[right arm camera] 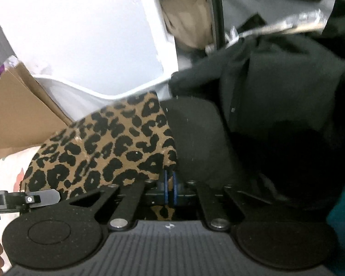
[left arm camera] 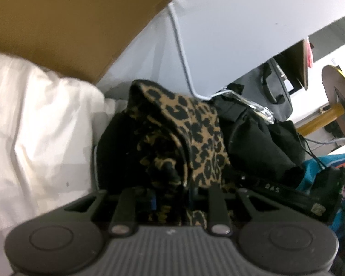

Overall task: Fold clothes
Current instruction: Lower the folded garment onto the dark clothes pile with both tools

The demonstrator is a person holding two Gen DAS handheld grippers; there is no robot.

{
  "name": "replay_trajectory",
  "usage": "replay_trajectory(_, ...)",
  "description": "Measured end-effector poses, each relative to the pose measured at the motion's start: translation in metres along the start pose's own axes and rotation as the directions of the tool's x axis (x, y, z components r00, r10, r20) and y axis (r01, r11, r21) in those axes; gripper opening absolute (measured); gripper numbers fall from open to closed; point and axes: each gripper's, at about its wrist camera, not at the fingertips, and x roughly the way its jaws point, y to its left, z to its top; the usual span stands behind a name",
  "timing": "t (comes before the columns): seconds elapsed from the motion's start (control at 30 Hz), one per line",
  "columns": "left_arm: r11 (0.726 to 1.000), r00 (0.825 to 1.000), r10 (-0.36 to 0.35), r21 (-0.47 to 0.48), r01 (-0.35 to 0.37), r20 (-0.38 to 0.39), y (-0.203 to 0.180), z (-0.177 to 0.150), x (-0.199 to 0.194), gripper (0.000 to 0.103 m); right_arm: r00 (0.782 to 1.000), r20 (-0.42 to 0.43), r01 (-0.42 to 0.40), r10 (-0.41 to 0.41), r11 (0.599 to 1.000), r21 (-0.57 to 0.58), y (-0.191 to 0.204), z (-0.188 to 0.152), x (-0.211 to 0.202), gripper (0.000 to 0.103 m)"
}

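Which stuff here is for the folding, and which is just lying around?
For folding: leopard cloth, left gripper, right gripper, both shut on it.

Lying around: black clothes, white pillow, cardboard, teal cloth.

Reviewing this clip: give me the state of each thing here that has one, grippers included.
Left gripper: shut on leopard garment.
Right gripper: shut on leopard garment.
Leopard garment: bunched, held up by both grippers.
Black clothes: heaped, unfolded.
Cardboard box: flap open.
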Motion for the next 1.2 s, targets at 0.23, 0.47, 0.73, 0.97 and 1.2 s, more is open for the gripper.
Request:
replay_trajectory(0.23, 0.998, 0.997, -0.059, 0.015, 0.059, 0.050, -0.006, 0.007, -0.004, 0.023, 0.995, 0.093, 0.024, -0.023, 1.000, -0.013, 0.003, 0.008, -0.022, 0.003)
replay_trajectory(0.47, 0.996, 1.000, 0.014, -0.088, -0.016, -0.023, 0.015, 0.013, 0.014, 0.049, 0.992, 0.076, 0.101, -0.099, 0.995, -0.022, 0.011, 0.013, 0.002, 0.002)
replay_trajectory(0.73, 0.989, 0.994, 0.105, 0.099, -0.108, 0.034, -0.005, 0.028, -0.026, 0.040, 0.995, 0.098, 0.033, -0.029, 0.999, -0.041, 0.025, -0.001, -0.015, 0.010)
replay_trajectory(0.97, 0.956, 0.987, 0.055, 0.277, -0.095, 0.149, -0.048, 0.041, -0.044, 0.028, 0.993, 0.115, -0.027, 0.033, 0.998, -0.058, 0.038, -0.012, -0.030, 0.010)
replay_trajectory(1.2, 0.910, 0.988, 0.132, 0.384, -0.155, 0.085, -0.060, 0.031, -0.004, 0.014, 0.993, 0.094, -0.060, 0.066, 0.996, -0.063, 0.062, -0.035, -0.018, 0.011)
